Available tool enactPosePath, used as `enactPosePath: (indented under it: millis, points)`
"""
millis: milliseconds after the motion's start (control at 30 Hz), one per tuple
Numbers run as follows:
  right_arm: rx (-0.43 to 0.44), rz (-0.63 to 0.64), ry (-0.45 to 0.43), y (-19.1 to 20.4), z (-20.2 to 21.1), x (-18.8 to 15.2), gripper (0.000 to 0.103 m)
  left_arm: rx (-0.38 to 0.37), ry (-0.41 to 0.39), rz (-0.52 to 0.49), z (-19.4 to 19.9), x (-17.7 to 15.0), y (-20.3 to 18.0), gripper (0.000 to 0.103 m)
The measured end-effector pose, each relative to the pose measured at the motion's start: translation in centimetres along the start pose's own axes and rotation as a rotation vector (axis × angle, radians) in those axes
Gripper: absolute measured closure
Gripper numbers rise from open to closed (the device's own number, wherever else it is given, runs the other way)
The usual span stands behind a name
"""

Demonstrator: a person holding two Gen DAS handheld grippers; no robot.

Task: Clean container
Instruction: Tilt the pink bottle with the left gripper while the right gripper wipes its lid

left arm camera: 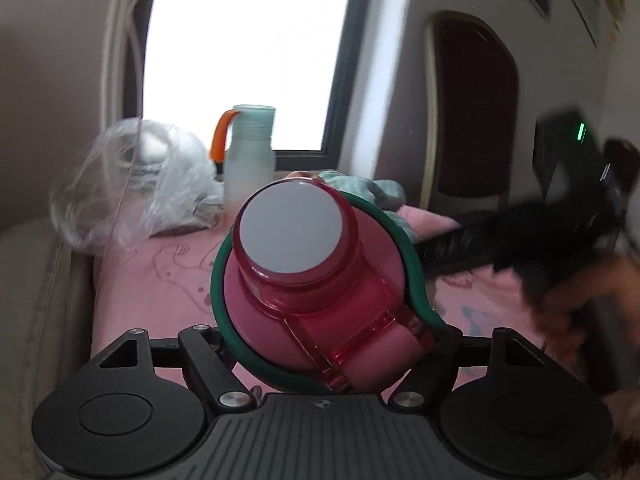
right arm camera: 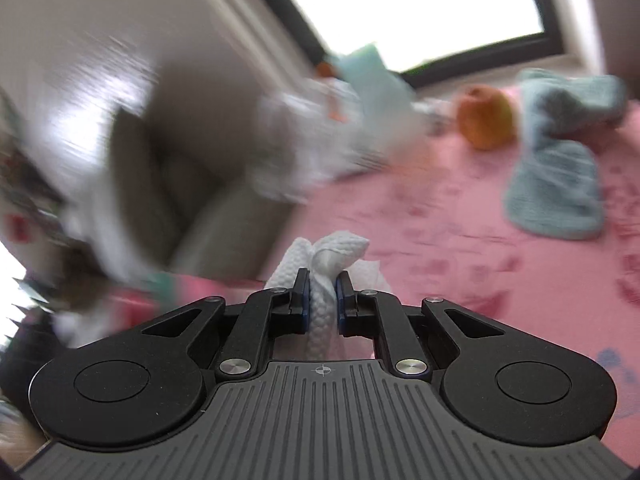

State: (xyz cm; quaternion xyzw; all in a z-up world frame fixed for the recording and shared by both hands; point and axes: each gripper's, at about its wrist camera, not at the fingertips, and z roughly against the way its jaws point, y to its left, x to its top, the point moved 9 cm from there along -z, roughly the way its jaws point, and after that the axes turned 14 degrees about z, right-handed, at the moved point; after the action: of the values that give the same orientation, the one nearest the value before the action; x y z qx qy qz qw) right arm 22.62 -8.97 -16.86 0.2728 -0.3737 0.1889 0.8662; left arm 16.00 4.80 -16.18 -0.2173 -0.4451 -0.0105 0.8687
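**A:** So we're over a pink cloth [right arm camera: 460, 248] with faint cartoon prints, spread on what could be a bed or a worktop, can't tell which. Bright window [left arm camera: 248, 52] straight ahead with a dark frame, beige walls, and a dark red chair [left arm camera: 472, 112] with a pale rim off to the right.

**B:** Any writing we can read? We see none. The prints on the cloth are too faint, and the poster high on the wall is a blur.

**A:** Same here. The pink bottle [left arm camera: 316, 292] with its clear red cap [left arm camera: 296, 236] sits tilted in our left tongs [left arm camera: 320, 344], green band around it, pads pressed on both sides. Gray cap top faces the camera.

**B:** And our right tongs [right arm camera: 322, 300] are nearly closed, pinching a wad of white paper towel [right arm camera: 328, 256].

**A:** Around it: a frosted mint bottle [left arm camera: 250, 160] with an orange strap by the window, a crinkled clear plastic bag [left arm camera: 136, 184] to its left, a teal knit cloth [right arm camera: 560, 176], and something round and orange [right arm camera: 486, 116] near that.

**B:** From the left camera the pink bottle blocks most of the middle, and the other gripper plus a hand [left arm camera: 576, 300] smear across the right side.
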Motion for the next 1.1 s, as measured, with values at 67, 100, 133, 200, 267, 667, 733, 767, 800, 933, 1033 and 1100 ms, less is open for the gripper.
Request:
enactPosePath:
  millis: [67,100,133,200,267,667,733,767,800,933,1033,1100]
  points:
    - [-0.091,-0.013,0.052,-1.6,-1.8,-1.4,0.09,0.0,0.002,0.019,0.0,0.1,0.2,0.032]
    - [-0.114,-0.026,0.075,-2.3,-2.3,-2.2,0.09,-0.001,0.003,0.023,-0.1,0.2,0.3,0.032]
    - [-0.122,-0.037,0.107,-2.7,-2.8,-3.1,0.09,-0.001,0.004,0.025,-0.1,0.2,0.3,0.032]
    - [-0.115,-0.053,0.131,-3.3,-2.4,-4.4,0.09,-0.001,0.003,0.028,-0.3,0.3,0.3,0.032]
    - [-0.116,-0.063,0.114,-3.7,-1.1,-4.8,0.09,-0.001,0.003,0.03,-0.2,0.2,0.3,0.032]
    - [0.166,-0.01,-0.067,3.9,4.0,1.5,0.09,0.009,-0.022,0.116,0.2,-0.2,1.2,0.031]
    - [0.076,-0.016,-0.031,2.9,2.2,0.7,0.09,0.006,-0.025,0.135,0.3,-0.3,1.5,0.031]
    - [0.025,-0.024,-0.013,2.0,1.4,0.1,0.09,0.004,-0.027,0.139,0.3,-0.3,1.6,0.031]
    - [-0.023,-0.033,0.012,1.1,0.7,-0.6,0.09,0.004,-0.027,0.135,0.3,-0.3,1.6,0.031]
    - [-0.106,-0.086,0.145,-2.0,-0.9,-4.1,0.09,0.007,-0.031,0.075,0.3,-0.5,0.9,0.031]
    - [-0.091,-0.117,0.151,-2.8,-0.5,-5.1,0.09,0.012,-0.035,-0.005,0.4,-0.9,0.1,0.031]
    - [-0.109,-0.093,0.112,-2.9,0.8,-4.3,0.09,0.018,-0.04,-0.067,0.4,-1.3,-0.5,0.031]
